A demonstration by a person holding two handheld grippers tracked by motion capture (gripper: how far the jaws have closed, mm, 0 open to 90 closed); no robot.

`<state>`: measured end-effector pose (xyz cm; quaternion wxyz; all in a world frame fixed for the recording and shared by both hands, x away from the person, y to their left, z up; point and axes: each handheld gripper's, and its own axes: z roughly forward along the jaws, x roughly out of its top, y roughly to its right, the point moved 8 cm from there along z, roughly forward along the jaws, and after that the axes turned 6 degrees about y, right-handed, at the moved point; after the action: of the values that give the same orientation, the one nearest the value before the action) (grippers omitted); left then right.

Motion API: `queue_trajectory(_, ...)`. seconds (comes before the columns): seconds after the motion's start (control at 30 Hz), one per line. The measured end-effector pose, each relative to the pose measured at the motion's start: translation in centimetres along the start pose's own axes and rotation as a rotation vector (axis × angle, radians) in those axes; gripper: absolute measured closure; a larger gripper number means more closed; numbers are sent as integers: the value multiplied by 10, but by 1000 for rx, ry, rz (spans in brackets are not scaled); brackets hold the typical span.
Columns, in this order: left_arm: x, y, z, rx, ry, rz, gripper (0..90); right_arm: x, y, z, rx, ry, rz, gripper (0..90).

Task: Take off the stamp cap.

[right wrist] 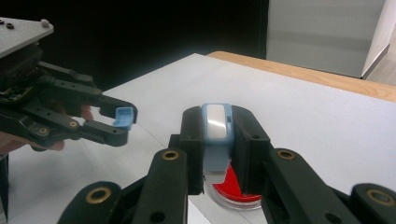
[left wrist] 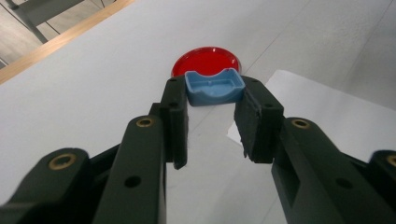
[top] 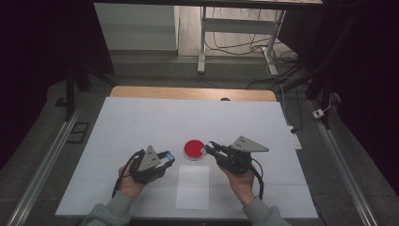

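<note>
A: L gripper (left wrist: 212, 116) is clamping a blue cap (left wrist: 214, 87) by its two ends, open hollow facing up, long axis running jaw to jaw. Sitting left of the red dish (top: 194, 150).

B: R gripper (right wrist: 215, 144) is pinching a blue-and-white part (right wrist: 216, 123) upright, long axis along the jaws, tip aimed left at the cap, right over the dish's right edge.

A: Why held so?

B: Prob. lining up to mate the two; both are being kept off the white sheet (top: 141, 122), near the paper slip (top: 193, 187).
</note>
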<state>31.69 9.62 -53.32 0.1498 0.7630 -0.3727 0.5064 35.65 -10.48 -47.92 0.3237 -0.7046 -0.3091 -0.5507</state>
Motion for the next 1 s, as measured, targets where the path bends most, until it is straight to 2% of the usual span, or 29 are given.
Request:
queue_trajectory(0.17, -10, -6, -14, 14, -3, -20, 649, 0, 1, -1, -2, 1, 2, 750)
queue_trajectory(0.27, -15, -10, -22, 15, 6, -57, 649, 0, 2, -1, -5, 0, 4, 750)
queue_trajectory(0.7, -33, -21, -46, 51, -3, -100, 649, 1, 5, -2, -13, 1, 3, 750)
queue_trajectory(1.0, -42, -26, -57, 65, -5, -131, 649, 1, 5, -2, -17, 2, 3, 750)
